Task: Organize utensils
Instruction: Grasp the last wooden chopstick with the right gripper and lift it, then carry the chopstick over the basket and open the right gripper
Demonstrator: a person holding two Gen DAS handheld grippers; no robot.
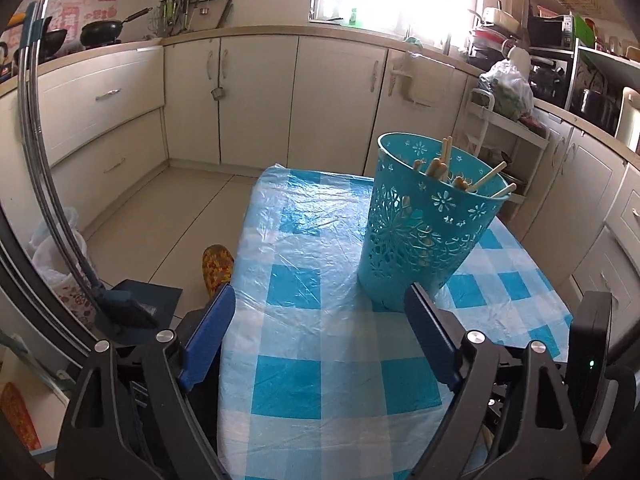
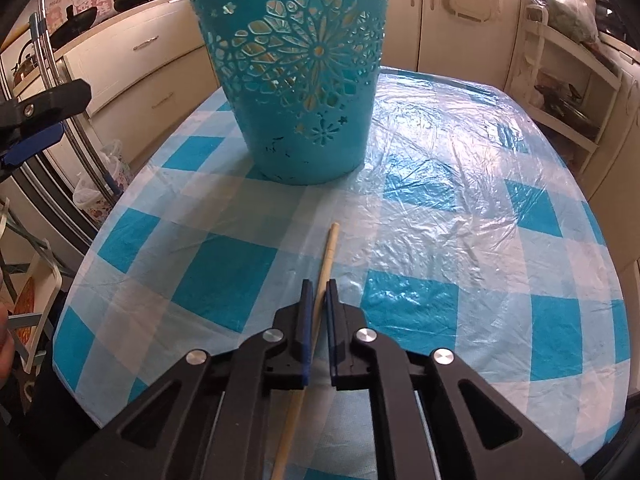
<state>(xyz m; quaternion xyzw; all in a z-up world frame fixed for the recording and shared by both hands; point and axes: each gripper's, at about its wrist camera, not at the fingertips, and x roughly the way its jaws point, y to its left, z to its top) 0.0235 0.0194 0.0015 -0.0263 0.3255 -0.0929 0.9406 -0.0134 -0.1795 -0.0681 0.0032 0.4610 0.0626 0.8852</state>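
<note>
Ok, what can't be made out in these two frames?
- How many chopsticks are in the basket: left wrist view, the wall hides all but the tips.
- Basket contents: right wrist view, the rim runs off the top edge.
- Near end of the chopstick in the right gripper: right wrist view, cut off by the bottom edge.
- Most of the left gripper: right wrist view, cut off by the left edge.
</note>
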